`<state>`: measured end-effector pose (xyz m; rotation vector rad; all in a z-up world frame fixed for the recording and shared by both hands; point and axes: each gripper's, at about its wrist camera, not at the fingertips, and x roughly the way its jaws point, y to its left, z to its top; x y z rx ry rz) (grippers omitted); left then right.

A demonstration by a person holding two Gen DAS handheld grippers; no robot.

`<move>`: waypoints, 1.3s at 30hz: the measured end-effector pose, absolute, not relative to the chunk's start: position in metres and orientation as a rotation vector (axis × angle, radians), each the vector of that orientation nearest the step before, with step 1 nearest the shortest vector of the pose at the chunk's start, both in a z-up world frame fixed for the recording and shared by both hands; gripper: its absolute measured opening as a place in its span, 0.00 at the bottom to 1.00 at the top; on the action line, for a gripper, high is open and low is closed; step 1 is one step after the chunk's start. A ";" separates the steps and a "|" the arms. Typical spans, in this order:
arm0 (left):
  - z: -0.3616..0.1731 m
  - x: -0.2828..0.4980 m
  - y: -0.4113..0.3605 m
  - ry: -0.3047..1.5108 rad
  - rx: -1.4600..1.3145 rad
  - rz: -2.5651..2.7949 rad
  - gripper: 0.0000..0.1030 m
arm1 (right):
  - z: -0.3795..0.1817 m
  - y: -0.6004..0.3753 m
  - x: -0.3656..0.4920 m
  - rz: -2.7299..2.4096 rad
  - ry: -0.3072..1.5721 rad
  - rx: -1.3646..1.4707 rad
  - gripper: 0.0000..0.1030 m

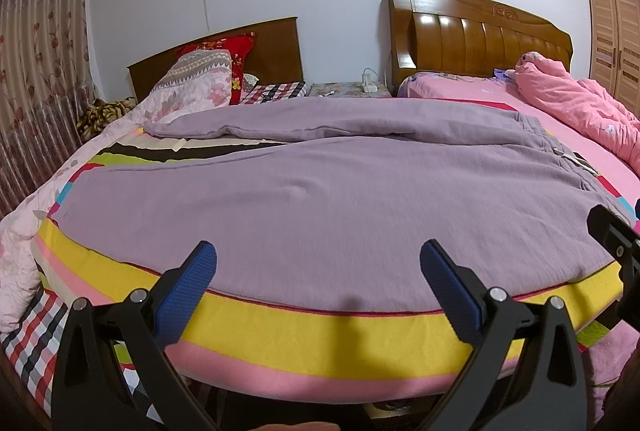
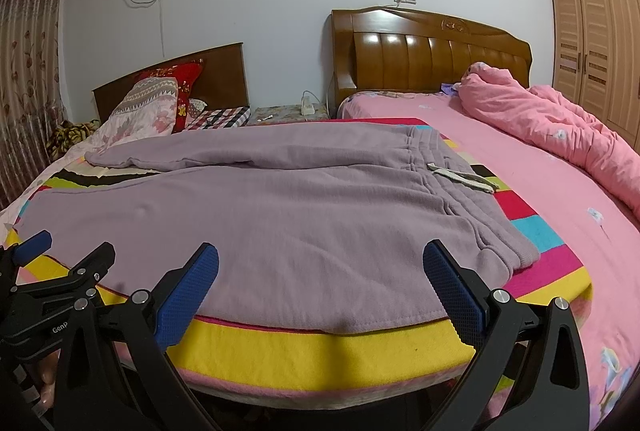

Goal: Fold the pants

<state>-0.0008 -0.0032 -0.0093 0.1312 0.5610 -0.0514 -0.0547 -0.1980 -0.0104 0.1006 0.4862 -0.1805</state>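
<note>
You were at the very start, both your left gripper point(image 1: 318, 287) and right gripper point(image 2: 320, 287) spread wide and empty at 6 o'clock of the lilac sweatpants point(image 2: 280, 215) lying flat on the striped blanket point(image 2: 332, 351), so next you needed to pinch the near edge.

Pants point(image 2: 280, 207) matt fleecy cloth; headboard point(image 2: 432, 59) glossy wood.
</note>
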 end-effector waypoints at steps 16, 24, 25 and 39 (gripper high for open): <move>-0.010 0.000 -0.001 0.583 0.109 -0.047 0.99 | -0.014 -0.201 -0.054 -0.176 0.499 0.109 0.96; -0.010 0.001 0.001 0.590 0.101 -0.045 0.99 | -0.015 -0.200 -0.054 -0.172 0.504 0.115 0.96; -0.010 0.000 0.001 0.591 0.100 -0.045 0.99 | -0.014 -0.201 -0.053 -0.172 0.504 0.114 0.96; -0.010 0.001 0.002 0.590 0.097 -0.042 0.99 | -0.015 -0.200 -0.052 -0.170 0.510 0.117 0.96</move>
